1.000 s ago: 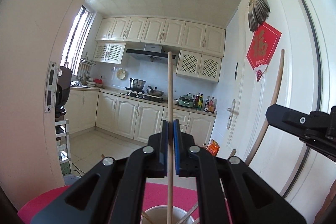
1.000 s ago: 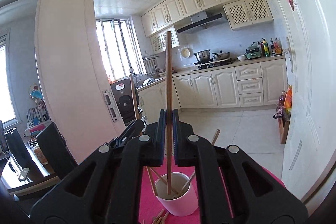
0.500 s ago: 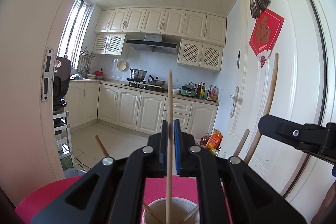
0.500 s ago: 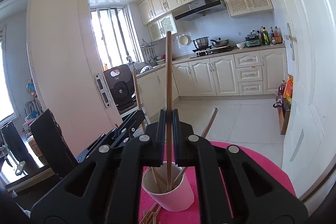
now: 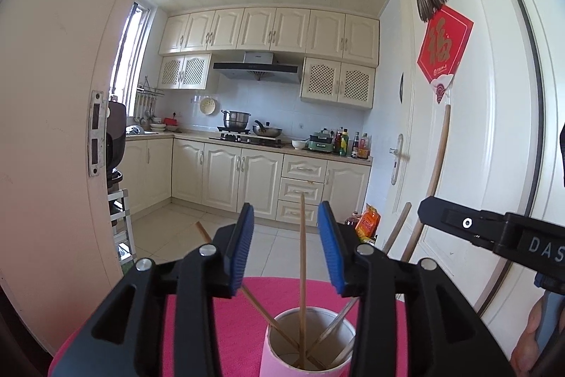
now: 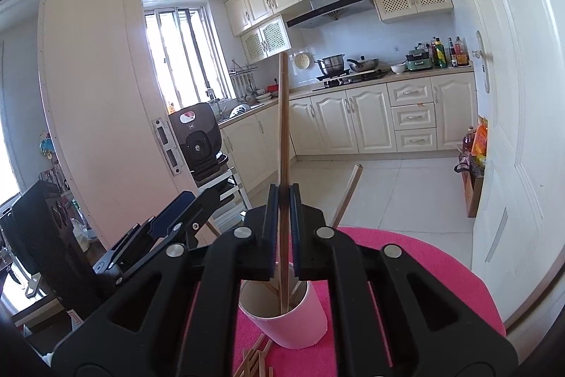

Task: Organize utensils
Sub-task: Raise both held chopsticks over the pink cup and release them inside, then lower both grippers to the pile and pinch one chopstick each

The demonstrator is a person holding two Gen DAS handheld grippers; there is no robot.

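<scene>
A pink cup with a white inside stands on a round pink table. Several wooden chopsticks lean in it. My left gripper is open just above the cup, and a pale chopstick stands free between its blue pads, its tip in the cup. My right gripper is shut on a darker chopstick, held upright with its lower end inside the cup. The right gripper also shows at the right of the left wrist view.
Several loose chopsticks lie on the pink table in front of the cup. A white door stands close on the right and a wide white door frame on the left. Kitchen cabinets lie beyond.
My left gripper has opened and let go of its pale chopstick, which now stands in the cup. Both grippers have come lower over the cup. The right gripper has stayed shut on its chopstick.
</scene>
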